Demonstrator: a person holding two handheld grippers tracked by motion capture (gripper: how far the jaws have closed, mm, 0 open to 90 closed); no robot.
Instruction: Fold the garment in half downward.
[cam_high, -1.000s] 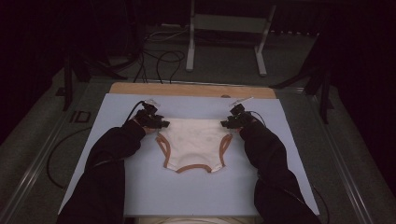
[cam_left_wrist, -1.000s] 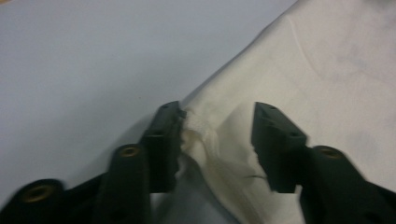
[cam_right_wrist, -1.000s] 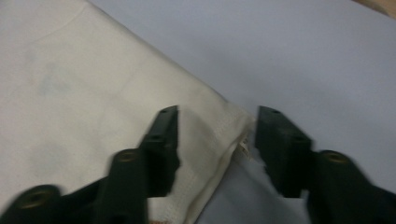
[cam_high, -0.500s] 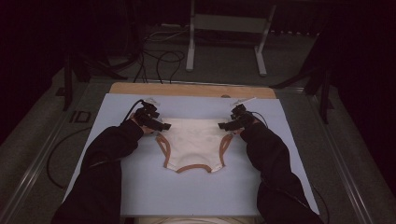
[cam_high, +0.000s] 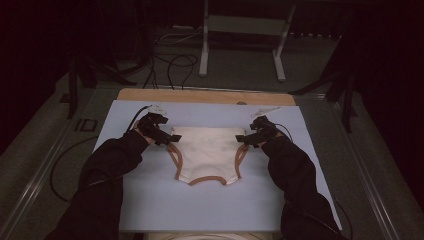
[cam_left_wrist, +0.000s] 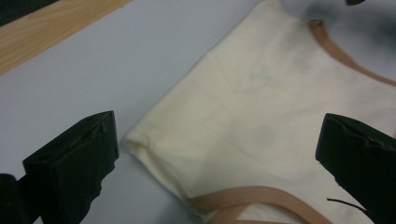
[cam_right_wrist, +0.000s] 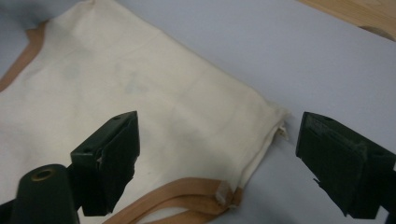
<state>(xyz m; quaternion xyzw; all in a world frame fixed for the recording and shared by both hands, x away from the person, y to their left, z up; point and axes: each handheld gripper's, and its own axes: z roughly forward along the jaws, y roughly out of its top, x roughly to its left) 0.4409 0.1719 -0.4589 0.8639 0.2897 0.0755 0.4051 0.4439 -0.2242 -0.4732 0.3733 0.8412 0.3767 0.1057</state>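
Observation:
A cream garment (cam_high: 206, 152) with tan-brown trim lies flat on the pale blue mat (cam_high: 150, 200). My left gripper (cam_high: 169, 138) hovers at its upper left corner with the jaws wide apart, and that corner (cam_left_wrist: 140, 142) sits between them in the left gripper view. At the garment's upper right corner my right gripper (cam_high: 243, 139) stands open too. The right corner (cam_right_wrist: 266, 116) and the tan trim (cam_right_wrist: 187, 191) lie between its black jaws in the right gripper view. Neither gripper holds the cloth.
A wooden strip (cam_high: 205, 96) borders the mat's far edge. Beyond the table, cables (cam_high: 170, 65) and a grey metal stand (cam_high: 240, 45) sit on the dark floor. Black sleeves (cam_high: 105, 175) reach in from the bottom.
Both grippers have stayed at the garment's upper corners, shifting only slightly. The cloth lies much as before.

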